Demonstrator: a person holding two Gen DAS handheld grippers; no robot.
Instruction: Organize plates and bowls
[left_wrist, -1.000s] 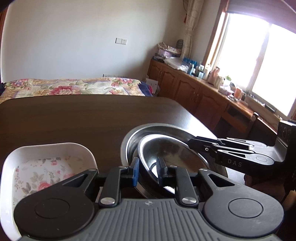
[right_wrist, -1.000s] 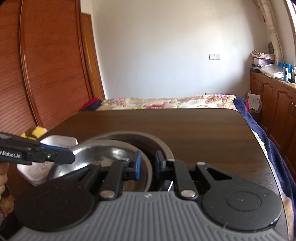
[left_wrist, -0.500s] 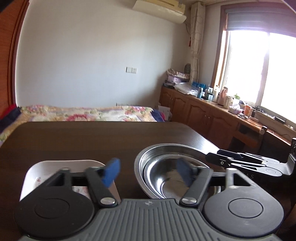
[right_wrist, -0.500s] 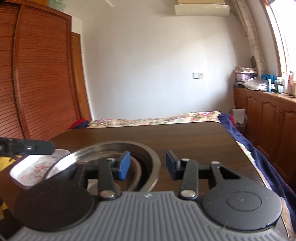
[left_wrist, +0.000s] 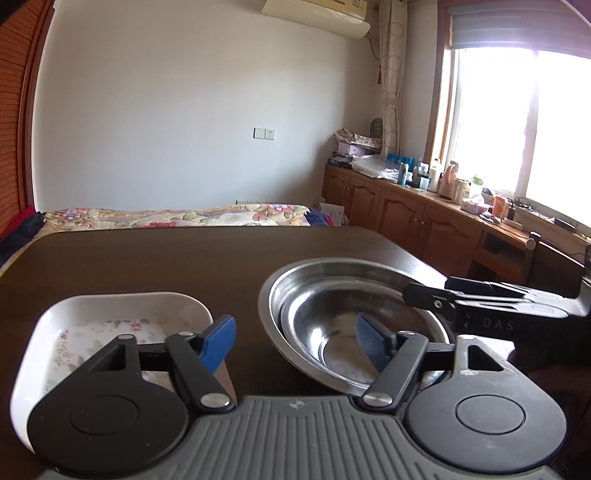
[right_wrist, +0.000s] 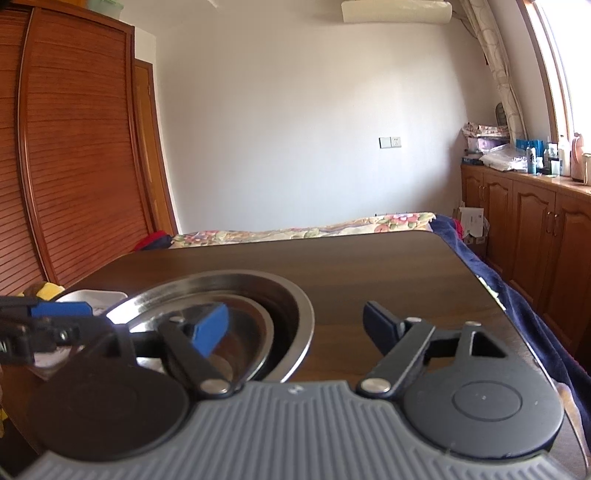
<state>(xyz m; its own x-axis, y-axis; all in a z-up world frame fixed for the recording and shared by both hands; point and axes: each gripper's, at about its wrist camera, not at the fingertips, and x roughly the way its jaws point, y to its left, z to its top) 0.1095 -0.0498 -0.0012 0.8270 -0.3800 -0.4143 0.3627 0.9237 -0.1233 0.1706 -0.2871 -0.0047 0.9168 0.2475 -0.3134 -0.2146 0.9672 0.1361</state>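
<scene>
A white floral dish (left_wrist: 110, 325) is seen resting on the dark desk (left_wrist: 166, 258), just ahead and left of the left gripper (left_wrist: 295, 338), whose blue-padded jaws are spread wide and hold nothing. Ahead and to its right, a small steel bowl (left_wrist: 343, 332) is nested inside a large steel bowl (left_wrist: 332, 273); the right-hand pad hangs over the small bowl's interior. Further right, the right gripper (right_wrist: 295, 325) is likewise wide open and empty, the nested bowls lying ahead to its left. A careless sideways sweep by either open gripper is judged likely to clip a rim and send the smooth steel sliding, perhaps off the desk's near edge.
</scene>
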